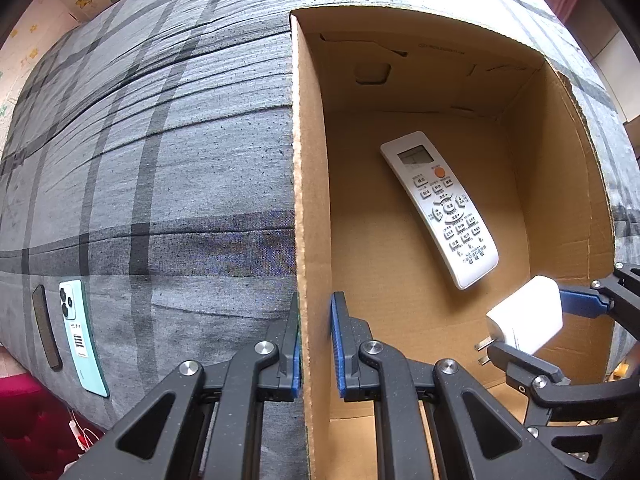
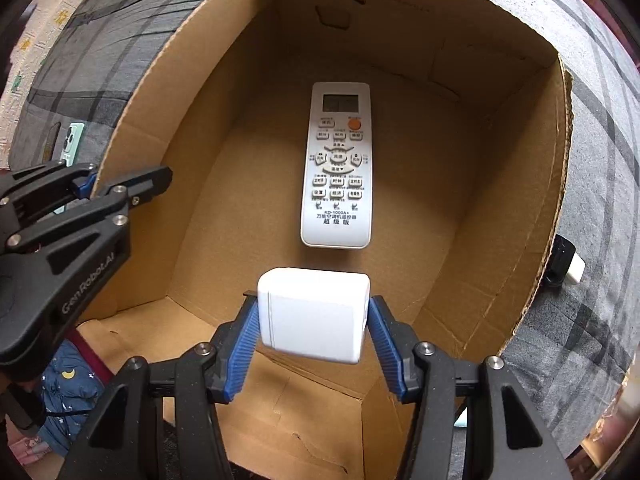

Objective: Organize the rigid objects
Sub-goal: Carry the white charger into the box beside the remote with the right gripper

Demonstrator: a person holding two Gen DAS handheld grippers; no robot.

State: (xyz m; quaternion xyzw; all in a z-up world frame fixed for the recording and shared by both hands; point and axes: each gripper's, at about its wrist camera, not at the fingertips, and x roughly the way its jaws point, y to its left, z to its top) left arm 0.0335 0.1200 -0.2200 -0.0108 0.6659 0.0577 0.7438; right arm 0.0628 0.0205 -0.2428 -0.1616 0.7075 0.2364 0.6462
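A: Left wrist view. The left gripper is clamping the near wall of the cardboard box, one blue pad on each side of it, jaws narrow. The right gripper is coming in from the right edge with a white charger plug between its pads, metal prongs pointing down toward the box floor.

B: And the charger's handling?

A: Judged light, stiff, smooth plastic, so likely slippery; the flat side faces are where the pads are gripping, and that looks like the right hold. A white air-conditioner remote is lying flat on the box floor. Outside, on the grey plaid cloth, a mint-green phone is lying face down beside a dark strip that cannot be identified.

B: Right wrist view?

A: The right gripper is holding the charger plug at about half its spread, ribbed pads pressing both sides. The plug is a rounded white block, hanging above the box floor, just nearer the camera than the remote. The left gripper is showing at the left wall.

B: Risk?

A: Probably a tumble if it is released from height.
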